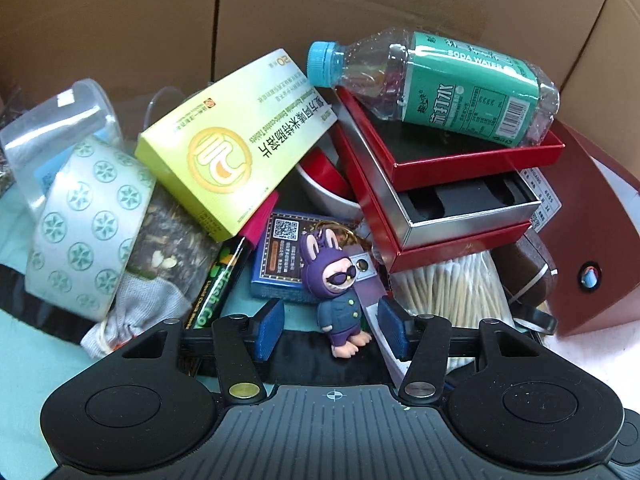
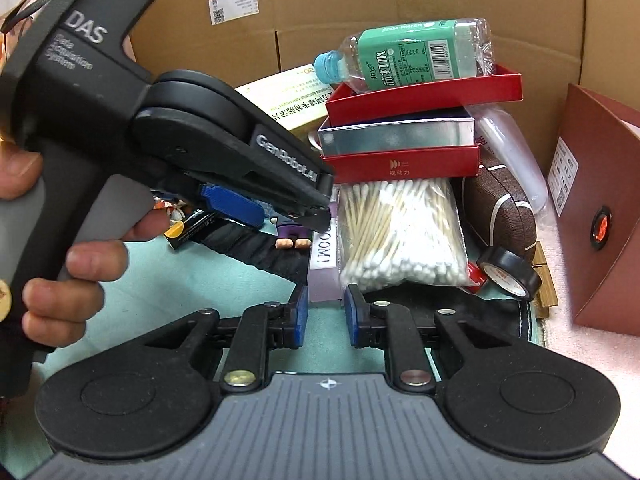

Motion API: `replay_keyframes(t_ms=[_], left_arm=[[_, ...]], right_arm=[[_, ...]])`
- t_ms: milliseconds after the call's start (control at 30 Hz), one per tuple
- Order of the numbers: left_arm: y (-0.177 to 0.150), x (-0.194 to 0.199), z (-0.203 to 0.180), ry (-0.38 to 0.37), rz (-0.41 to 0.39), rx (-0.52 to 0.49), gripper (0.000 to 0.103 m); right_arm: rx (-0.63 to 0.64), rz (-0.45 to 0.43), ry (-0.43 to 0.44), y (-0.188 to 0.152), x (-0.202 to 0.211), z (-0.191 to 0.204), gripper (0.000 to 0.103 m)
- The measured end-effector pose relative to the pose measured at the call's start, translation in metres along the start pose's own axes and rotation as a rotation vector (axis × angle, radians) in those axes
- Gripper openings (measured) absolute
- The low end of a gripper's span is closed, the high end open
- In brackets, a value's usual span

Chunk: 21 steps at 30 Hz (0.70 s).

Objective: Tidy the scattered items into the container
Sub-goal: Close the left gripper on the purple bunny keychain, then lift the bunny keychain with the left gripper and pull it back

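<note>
left hand-held gripper (image 1: 331,322) open, pads either side of rabbit figure (image 1: 340,292) in cardboard box (image 1: 280,20) | right hand-held gripper (image 2: 324,312) part-open, empty | I'd pull straight back (keyring might snag)

Around the one soda water bottle (image 1: 440,84) are counted two red boxes (image 1: 452,152), one yellow-green tablet box (image 1: 236,140), one purple figurine (image 1: 340,292) and three tape rolls (image 1: 86,220).

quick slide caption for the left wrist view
Left gripper open around a purple bunny figure inside the cardboard box, amid a soda water bottle, tape roll and cotton swabs.
</note>
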<state>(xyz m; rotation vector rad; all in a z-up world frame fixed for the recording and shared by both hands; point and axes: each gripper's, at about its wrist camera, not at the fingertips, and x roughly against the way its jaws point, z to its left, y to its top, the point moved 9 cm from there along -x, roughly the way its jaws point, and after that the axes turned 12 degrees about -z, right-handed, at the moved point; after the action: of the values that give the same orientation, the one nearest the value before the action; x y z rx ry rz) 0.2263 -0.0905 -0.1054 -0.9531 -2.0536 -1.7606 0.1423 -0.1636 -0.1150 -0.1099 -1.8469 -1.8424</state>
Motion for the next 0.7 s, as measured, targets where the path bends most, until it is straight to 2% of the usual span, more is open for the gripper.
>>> replay_keyframes(t_ms=[67, 100, 167, 300, 467, 700], left_arm=[[-0.001, 0.000, 0.000, -0.031, 0.002, 0.019, 0.033], [-0.002, 0.002, -0.001, -0.052, 0.006, 0.034, 0.027], [-0.002, 0.005, -0.003, -0.051, 0.005, 0.033, 0.018], [-0.008, 0.016, -0.009, -0.042, 0.001, 0.014, 0.015], [-0.023, 0.038, -0.010, -0.060, 0.015, 0.039, 0.016], [-0.055, 0.073, -0.010, -0.061, 0.036, 0.055, 0.016]], right_arm=[[0.002, 0.000, -0.002, 0.000, 0.000, 0.000, 0.022], [0.002, -0.001, -0.001, 0.000, 0.000, 0.000, 0.020], [0.010, -0.001, -0.007, -0.001, 0.001, 0.002, 0.019], [0.024, 0.005, -0.002, -0.004, 0.011, 0.006, 0.019], [0.000, 0.021, 0.000, -0.011, 0.032, 0.000, 0.019], [-0.007, 0.026, 0.005, -0.019, 0.065, -0.002, 0.019]])
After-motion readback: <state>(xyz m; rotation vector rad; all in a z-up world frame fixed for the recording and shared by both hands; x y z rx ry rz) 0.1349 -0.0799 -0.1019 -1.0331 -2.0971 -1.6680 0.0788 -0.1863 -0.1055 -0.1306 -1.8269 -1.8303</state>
